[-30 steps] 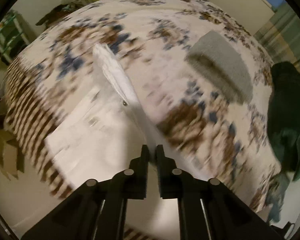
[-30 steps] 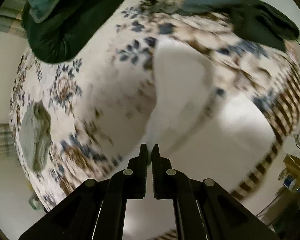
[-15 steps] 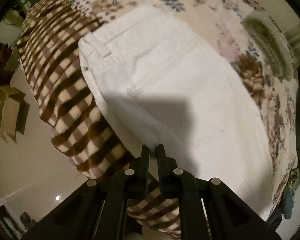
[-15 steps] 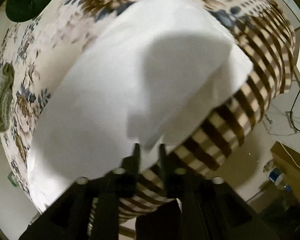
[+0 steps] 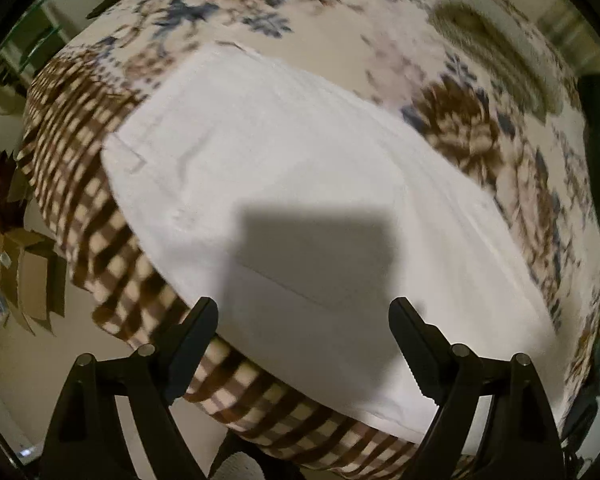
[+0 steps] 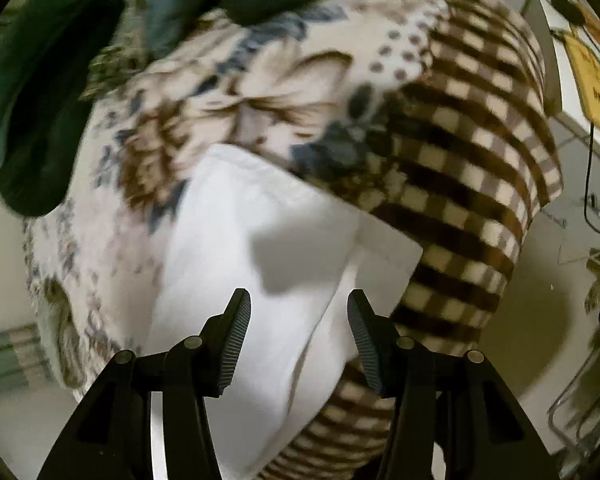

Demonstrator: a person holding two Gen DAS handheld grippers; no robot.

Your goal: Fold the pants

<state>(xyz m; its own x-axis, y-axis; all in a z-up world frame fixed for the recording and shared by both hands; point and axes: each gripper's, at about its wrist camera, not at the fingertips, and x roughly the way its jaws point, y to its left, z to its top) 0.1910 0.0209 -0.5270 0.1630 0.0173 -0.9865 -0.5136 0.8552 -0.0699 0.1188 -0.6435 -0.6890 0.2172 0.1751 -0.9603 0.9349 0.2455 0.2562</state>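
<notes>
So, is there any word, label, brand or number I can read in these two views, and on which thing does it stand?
No text can be read.
Yellow sign: some dark print, too small and blurred to read.
White pants: no readable label shows.
Blanket: only flower and check pattern.

Left hand-held gripper (image 5: 304, 316) — jaws spread wide, right hand-held gripper (image 6: 299, 308) — also parted
</notes>
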